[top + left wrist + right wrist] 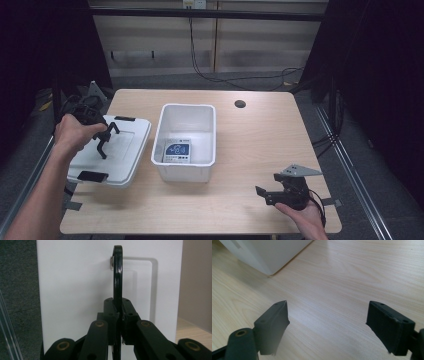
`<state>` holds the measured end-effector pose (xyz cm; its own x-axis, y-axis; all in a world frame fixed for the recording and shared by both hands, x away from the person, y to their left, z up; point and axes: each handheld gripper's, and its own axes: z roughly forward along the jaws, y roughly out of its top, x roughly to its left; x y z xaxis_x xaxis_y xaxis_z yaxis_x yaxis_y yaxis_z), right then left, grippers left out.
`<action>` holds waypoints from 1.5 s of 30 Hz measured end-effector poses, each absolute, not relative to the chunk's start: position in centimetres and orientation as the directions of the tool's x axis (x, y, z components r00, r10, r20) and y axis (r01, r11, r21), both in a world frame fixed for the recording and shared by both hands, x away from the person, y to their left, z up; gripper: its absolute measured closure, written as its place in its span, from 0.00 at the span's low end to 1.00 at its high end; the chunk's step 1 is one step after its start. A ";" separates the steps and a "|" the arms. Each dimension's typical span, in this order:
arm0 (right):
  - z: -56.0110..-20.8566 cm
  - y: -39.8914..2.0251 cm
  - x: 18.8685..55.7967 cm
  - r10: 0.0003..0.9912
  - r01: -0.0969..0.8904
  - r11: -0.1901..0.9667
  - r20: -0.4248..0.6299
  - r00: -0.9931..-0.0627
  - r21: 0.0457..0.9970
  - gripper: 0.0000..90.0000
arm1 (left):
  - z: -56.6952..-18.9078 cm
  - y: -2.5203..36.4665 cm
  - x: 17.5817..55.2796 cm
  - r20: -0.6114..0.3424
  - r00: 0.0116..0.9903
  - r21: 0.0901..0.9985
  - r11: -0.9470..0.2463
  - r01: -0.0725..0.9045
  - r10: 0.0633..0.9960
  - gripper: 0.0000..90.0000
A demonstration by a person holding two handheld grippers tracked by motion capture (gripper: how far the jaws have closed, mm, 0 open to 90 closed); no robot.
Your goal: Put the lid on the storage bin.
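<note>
A white box lid [120,152] with a black carry handle [111,131] lies at the table's left side, partly over the left edge. My left gripper [99,135] is shut on that handle. In the left gripper view the handle [117,275] runs upright between the pressed jaws of the left gripper [119,315], against the lid [75,290]. The open white bin [158,135] stands mid-table with a blue and white packet [178,151] on its floor. My right gripper [265,192] hovers near the front right corner, open and empty, its pads [274,322] wide apart over bare wood.
The lid carries black latches at its far end [124,118] and near end [92,176]. A round cable hole [240,104] sits at the back of the wooden table [250,145]. The bin's corner [269,255] lies ahead-left of the right gripper. Cables run along the floor behind.
</note>
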<state>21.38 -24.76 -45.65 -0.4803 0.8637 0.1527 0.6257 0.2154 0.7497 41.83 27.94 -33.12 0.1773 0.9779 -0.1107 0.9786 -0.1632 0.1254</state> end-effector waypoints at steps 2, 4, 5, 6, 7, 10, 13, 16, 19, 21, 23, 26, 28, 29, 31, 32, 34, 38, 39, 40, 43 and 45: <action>-45.7 -24.8 21.4 0.862 0.626 0.222 0.150 -0.484 0.747 0.16 | -32.7 27.9 41.8 -0.111 0.184 0.131 -0.169 0.977 0.977 0.94; -45.7 -24.7 21.4 0.859 0.631 0.222 0.157 -0.488 0.743 0.16 | -32.3 27.9 41.7 -0.120 0.185 0.140 -0.168 0.976 0.975 0.94; -45.7 -24.7 21.4 0.859 0.631 0.222 0.157 -0.488 0.743 0.16 | -32.2 27.9 41.7 -0.119 0.186 0.146 -0.169 0.975 0.975 0.94; -45.7 -24.8 21.4 0.859 0.633 0.222 0.159 -0.487 0.742 0.16 | -32.0 27.9 41.7 -0.121 0.187 0.148 -0.168 0.974 0.975 0.94; -45.7 -24.8 21.4 0.859 0.633 0.222 0.159 -0.487 0.742 0.16 | -31.8 27.8 41.6 -0.123 0.185 0.153 -0.166 0.974 0.975 0.94; -45.7 -24.8 21.4 0.862 0.635 0.220 0.156 -0.481 0.740 0.16 | -31.3 27.9 41.6 -0.122 0.171 0.161 -0.151 0.975 0.978 0.94; -45.7 -24.9 21.5 0.863 0.638 0.220 0.158 -0.481 0.738 0.16 | -31.0 27.9 41.6 -0.129 0.176 0.164 -0.154 0.974 0.976 0.94; -45.7 -24.9 21.5 0.864 0.639 0.219 0.158 -0.479 0.737 0.16 | -30.8 27.9 41.6 -0.142 0.183 0.173 -0.158 0.972 0.973 0.94; -45.7 -24.9 21.4 0.862 0.638 0.220 0.160 -0.482 0.738 0.16 | -30.5 27.8 41.4 -0.156 0.186 0.180 -0.157 0.971 0.970 0.94; -45.7 -24.9 21.5 0.862 0.640 0.219 0.162 -0.481 0.736 0.16 | -30.1 27.8 41.4 -0.137 0.184 0.186 -0.157 0.970 0.973 0.94; -45.7 -24.9 21.5 0.863 0.643 0.216 0.164 -0.478 0.735 0.16 | -29.3 27.8 41.3 -0.137 0.168 0.198 -0.139 0.970 0.976 0.94; -45.7 -24.9 21.5 0.863 0.643 0.216 0.164 -0.477 0.734 0.16 | -28.9 27.7 41.2 -0.135 0.169 0.204 -0.139 0.969 0.976 0.94; -45.7 -24.9 21.5 0.862 0.644 0.216 0.166 -0.478 0.734 0.16 | -28.3 27.5 41.2 -0.141 0.178 0.208 -0.146 0.967 0.974 0.94; -45.7 -24.9 21.5 0.862 0.644 0.216 0.166 -0.478 0.734 0.16 | -28.3 27.5 41.2 -0.141 0.178 0.208 -0.146 0.967 0.974 0.94; -45.7 -24.9 21.5 0.862 0.644 0.216 0.167 -0.479 0.734 0.16 | -28.0 27.2 41.2 -0.136 0.188 0.211 -0.157 0.965 0.973 0.94; -45.7 -24.9 21.5 0.862 0.644 0.216 0.167 -0.479 0.734 0.16 | -27.8 27.1 41.2 -0.138 0.187 0.215 -0.155 0.964 0.973 0.94; -45.8 -24.9 21.5 0.862 0.645 0.215 0.168 -0.479 0.733 0.17 | -27.5 26.6 41.2 -0.131 0.201 0.217 -0.170 0.961 0.971 0.94; -45.7 -24.9 21.5 0.860 0.646 0.218 0.168 -0.481 0.732 0.17 | -26.9 24.8 40.9 -0.139 0.243 0.239 -0.206 0.949 0.960 0.94; -45.7 -24.9 21.5 0.860 0.646 0.218 0.168 -0.481 0.732 0.17 | -26.9 24.8 40.9 -0.139 0.243 0.239 -0.206 0.949 0.960 0.94; -45.7 -24.9 21.5 0.860 0.646 0.218 0.168 -0.481 0.731 0.17 | -26.7 24.4 40.9 -0.140 0.256 0.241 -0.218 0.946 0.956 0.94; -45.7 -24.9 21.5 0.860 0.644 0.221 0.165 -0.483 0.733 0.17 | -26.1 23.4 40.8 -0.136 0.286 0.252 -0.246 0.936 0.949 0.94; -45.7 -24.9 21.5 0.861 0.647 0.220 0.166 -0.480 0.731 0.17 | -25.9 23.2 40.7 -0.131 0.301 0.247 -0.263 0.933 0.945 0.94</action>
